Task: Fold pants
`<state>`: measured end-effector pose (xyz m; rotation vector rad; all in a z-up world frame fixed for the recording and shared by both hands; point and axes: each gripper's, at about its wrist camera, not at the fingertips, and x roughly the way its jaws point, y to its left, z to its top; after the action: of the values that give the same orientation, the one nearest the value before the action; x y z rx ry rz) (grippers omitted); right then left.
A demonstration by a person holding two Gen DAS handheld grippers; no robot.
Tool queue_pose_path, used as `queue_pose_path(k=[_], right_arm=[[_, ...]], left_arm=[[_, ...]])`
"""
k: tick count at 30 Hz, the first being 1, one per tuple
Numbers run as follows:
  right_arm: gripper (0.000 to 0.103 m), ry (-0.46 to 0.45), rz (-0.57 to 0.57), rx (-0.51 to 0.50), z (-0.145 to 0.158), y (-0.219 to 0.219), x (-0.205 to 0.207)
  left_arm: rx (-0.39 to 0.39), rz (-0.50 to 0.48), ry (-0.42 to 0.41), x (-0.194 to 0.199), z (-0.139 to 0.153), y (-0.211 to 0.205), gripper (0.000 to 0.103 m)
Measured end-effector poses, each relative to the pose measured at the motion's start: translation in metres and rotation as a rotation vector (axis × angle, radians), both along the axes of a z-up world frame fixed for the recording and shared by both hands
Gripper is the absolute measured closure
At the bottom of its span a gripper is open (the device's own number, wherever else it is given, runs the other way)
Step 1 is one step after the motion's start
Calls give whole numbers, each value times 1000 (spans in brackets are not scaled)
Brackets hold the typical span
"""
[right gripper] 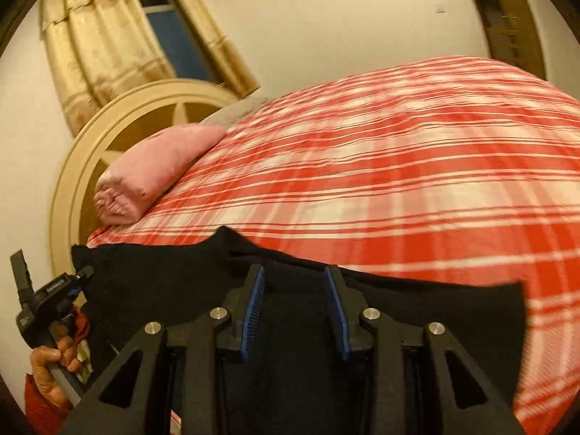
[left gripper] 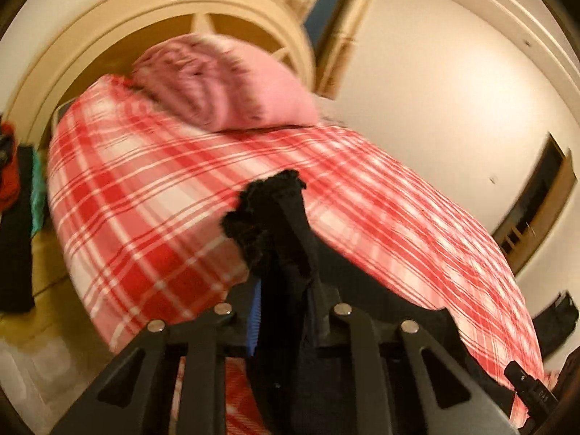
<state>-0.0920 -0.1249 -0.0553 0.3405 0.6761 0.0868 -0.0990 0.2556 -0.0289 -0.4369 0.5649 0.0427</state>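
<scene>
Clearly the left gripper (left gripper: 281, 253) is clamped on a bunched edge of the black pants (left gripper: 275, 224), the fabric sticking out past its fingertips and trailing back between the fingers toward the camera. Ahead of it lie the red plaid bedspread (left gripper: 145, 188) and a pink pillow (left gripper: 224, 83). From the right wrist, the right gripper (right gripper: 295, 290) has its blue-padded fingers (right gripper: 253, 301) spread apart over the pants (right gripper: 453, 311), gripping nothing. The cloth's long axis runs crosswise beneath the fingers, reaching leftward to the other gripper (right gripper: 47, 297).
</scene>
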Motion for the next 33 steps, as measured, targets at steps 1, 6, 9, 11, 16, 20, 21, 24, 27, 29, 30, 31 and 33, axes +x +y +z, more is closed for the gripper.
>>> queue_pose_path(k=[1,6,9,11,16,20,21,24,27,29,30,31,33], right_arm=[[67,0,-9,-1,0,-3,-4],[67,13,-40,26,-4,-17,-12],[67,26,-36,41,-9,-17,-12],[67,29,-33,47,-11,-17,-13],[67,38,-36,45,-12,-23,-18],[67,47,-77,50,-13,-36,-28],[67,47,-87,51,-13,-39,-30],[67,50,-123,43,-13,-50,-41],[67,62,-145,58,-16,-60,-49],[67,73,-151,69,-18,-62,-52],[67,79,-149,70,-19,-62,-52],[67,85,-146,71,-21,-62,-52],[67,88,-142,82,-22,-63,-52]], left_arm=[[8,-18,-5,2,2,-5,83],[101,-122,-53,-1,16,-47,83],[149,-211,-79,-8,21,-77,83],[195,-294,-96,-16,23,-103,84],[222,-485,-141,-33,24,-154,84],[260,-657,-151,-47,14,-200,84],[271,-695,-143,-50,11,-210,84],[304,-803,-126,-61,-3,-237,84],[340,-887,-111,-68,-13,-254,84],[373,-920,-100,-68,-21,-263,84],[413,-940,-93,-70,-27,-269,84],[446,-952,-93,-72,-30,-274,84],[509,-974,-97,-75,-36,-278,82]])
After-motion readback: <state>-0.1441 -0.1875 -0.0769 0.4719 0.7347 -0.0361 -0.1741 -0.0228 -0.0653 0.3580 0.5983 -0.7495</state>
